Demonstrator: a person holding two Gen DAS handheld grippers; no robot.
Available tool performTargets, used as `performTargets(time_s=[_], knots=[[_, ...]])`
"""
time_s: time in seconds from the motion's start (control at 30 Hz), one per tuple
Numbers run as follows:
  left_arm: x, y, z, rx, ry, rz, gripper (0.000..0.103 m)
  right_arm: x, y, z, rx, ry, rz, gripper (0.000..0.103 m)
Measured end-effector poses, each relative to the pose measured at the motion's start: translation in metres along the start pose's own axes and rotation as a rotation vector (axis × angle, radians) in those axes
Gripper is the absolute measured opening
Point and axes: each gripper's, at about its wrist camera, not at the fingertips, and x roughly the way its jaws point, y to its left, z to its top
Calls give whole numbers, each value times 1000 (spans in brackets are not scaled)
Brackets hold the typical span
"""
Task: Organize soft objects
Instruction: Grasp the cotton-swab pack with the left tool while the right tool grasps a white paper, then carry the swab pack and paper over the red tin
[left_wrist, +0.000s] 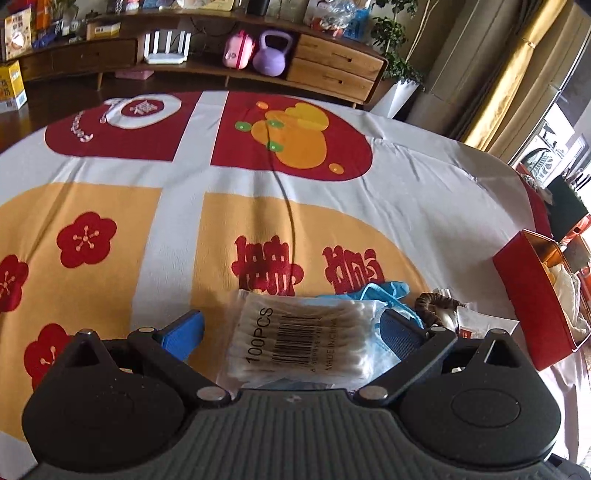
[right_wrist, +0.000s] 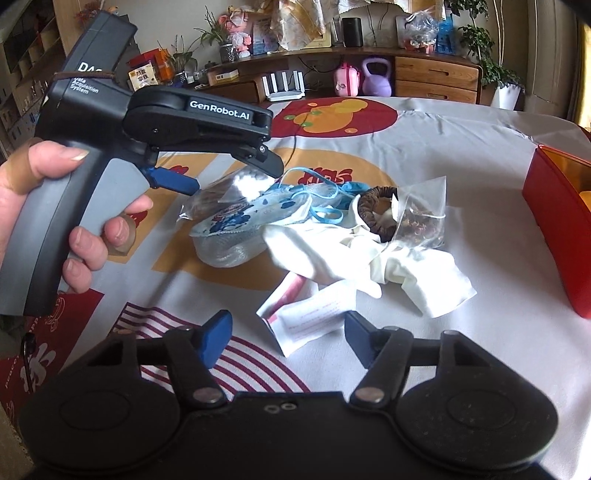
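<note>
While tilted down over the printed tablecloth (left_wrist: 147, 206), straddles a clear packet of cotton swabs (left_wrist: 295, 339) with the left gripper (left_wrist: 291, 321) wide open, blue fingers (left_wrist: 184, 332) off the wrapper on both sides. Shows the packet at one end of a small heap of soft things, touching a blue-patterned face mask (right_wrist: 251, 214). Finds, just beside the mask, a brown hair tie (right_wrist: 373, 210) against a clear bag of dried bits (right_wrist: 417, 218), both on a crumpled white cloth (right_wrist: 388, 266). Catches a person's hand (right_wrist: 55, 206) wrapped round the left tool's grey handle. Holds the right gripper (right_wrist: 288, 332) open too, nothing pressed between its pads, with a white paper sachet (right_wrist: 314, 314) flat on the tablecloth just ahead of the gap. Places an open-topped red box (right_wrist: 554, 229) well apart from the heap, at the right edge of the table. Sets a wooden sideboard (left_wrist: 332, 62) with a purple kettlebell (left_wrist: 271, 55) in the background.
</note>
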Motion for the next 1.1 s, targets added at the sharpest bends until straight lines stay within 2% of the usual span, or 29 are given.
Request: performTargets(time_s=[0.1,0.27,0.4,0.53,0.6,0.67,0.77,1.1], knots=[[7,6,-1,-36,20,-8,102,1,0,-1,3,4,3,63],[10,10,-3,-51,23,-11,100,0,-2,-2,10,3,-4,49],[8,9,-4,-48,16,-14,93,-3,-4,-3,23,-2,-6,39],[5,11,-6,-60,13,-15,80,-6,-7,-5,36,-8,-3,30],[3,12,-6,-71,11,-18,78,-8,-9,-7,45,-10,5,24],[2,13,-7,-77,8,-20,76,-9,-10,-8,53,-11,5,12],[1,12,-9,-78,2,-15,74,-11,-13,-10,59,-15,1,4],[-15,11,-13,-79,-30,1,73,-30,-21,-15,45,-59,-4,1]])
